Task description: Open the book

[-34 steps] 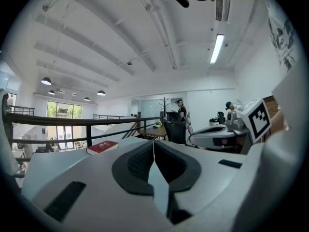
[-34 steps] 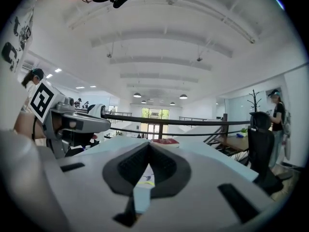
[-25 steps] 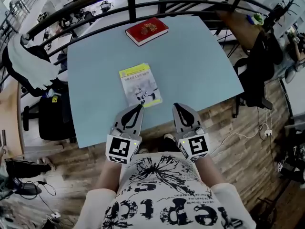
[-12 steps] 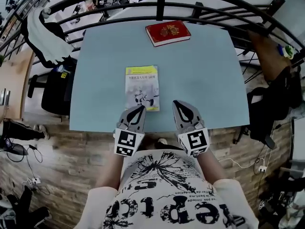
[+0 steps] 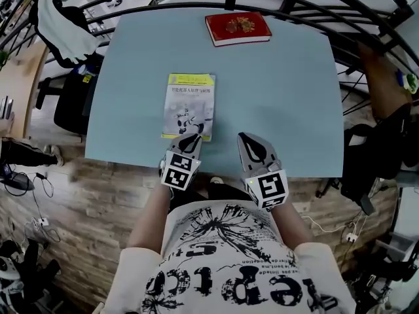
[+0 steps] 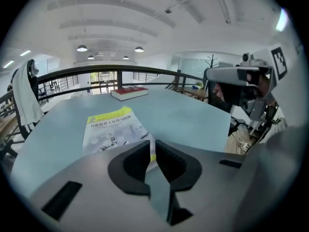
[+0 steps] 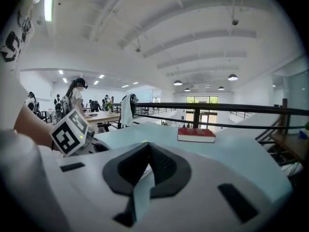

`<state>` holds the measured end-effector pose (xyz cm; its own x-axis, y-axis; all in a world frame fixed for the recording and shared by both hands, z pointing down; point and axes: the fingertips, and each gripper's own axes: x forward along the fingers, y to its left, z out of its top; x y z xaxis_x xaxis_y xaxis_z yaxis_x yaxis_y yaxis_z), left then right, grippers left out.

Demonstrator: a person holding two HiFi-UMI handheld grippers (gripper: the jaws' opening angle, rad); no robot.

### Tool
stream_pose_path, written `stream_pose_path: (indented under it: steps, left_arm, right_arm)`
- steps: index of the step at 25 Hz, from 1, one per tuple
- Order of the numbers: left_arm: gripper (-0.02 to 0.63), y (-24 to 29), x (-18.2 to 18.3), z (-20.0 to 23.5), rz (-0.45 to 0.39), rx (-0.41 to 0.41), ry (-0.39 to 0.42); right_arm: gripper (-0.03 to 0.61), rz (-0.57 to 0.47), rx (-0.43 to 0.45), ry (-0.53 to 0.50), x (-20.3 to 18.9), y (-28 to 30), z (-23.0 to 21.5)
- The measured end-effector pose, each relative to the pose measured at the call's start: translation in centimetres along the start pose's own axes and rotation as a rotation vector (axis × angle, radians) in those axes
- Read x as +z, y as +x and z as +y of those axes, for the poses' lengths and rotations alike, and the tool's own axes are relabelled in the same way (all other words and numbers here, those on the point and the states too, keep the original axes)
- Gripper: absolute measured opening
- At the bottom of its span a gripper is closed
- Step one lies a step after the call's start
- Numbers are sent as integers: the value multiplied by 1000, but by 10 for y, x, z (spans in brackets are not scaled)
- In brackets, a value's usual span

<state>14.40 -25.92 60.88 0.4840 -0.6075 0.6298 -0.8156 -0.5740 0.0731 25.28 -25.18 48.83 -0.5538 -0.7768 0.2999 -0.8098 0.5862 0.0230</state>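
The book (image 5: 188, 104) with the yellow band lies shut and flat on the blue table (image 5: 281, 97), left of centre in the head view. Its long axis runs up the frame, from the near edge toward the far one. The left gripper (image 5: 190, 139) is the nearer tool. Its tip is at the book's lower right corner, so the cover lies just ahead and a little to the left (whether it touches, I cannot tell). Its jaws are almost together, with only a thin slit that is just starting to widen, and nothing is between them.

The right gripper (image 5: 247, 140) is closed and empty over bare table, to the right of the book and apart from it. I judge the right long edge is the one to lift — the binding side I cannot confirm. There is plenty of room: the red book (image 5: 237, 28) lies far off at the top of the frame. The table's near edge, however, is just below the book.
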Motion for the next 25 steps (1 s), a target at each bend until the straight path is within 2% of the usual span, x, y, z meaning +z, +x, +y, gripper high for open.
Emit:
stream_pose_path:
  steps: [3,8,16,21,25]
  left_arm:
    - [115,22,-15,-1,76,-4,8]
    - [143,47,-34,0,166,-1,31]
    - [141,55,-41,2,198,26,47]
    - [73,49,-35,8,170,29,36]
    - [63,39,-26,12,138,19,24]
  right_arm:
    - [11,15,3,15,-8,-1,-7]
    - [11,36,9,30,-18,-2,-14]
    - [11,44,-8,49,-24,-5,-21]
    - [11,42,-7,48,-20,-4,-16]
    - [11,38,-9,38,-15,-2,-8]
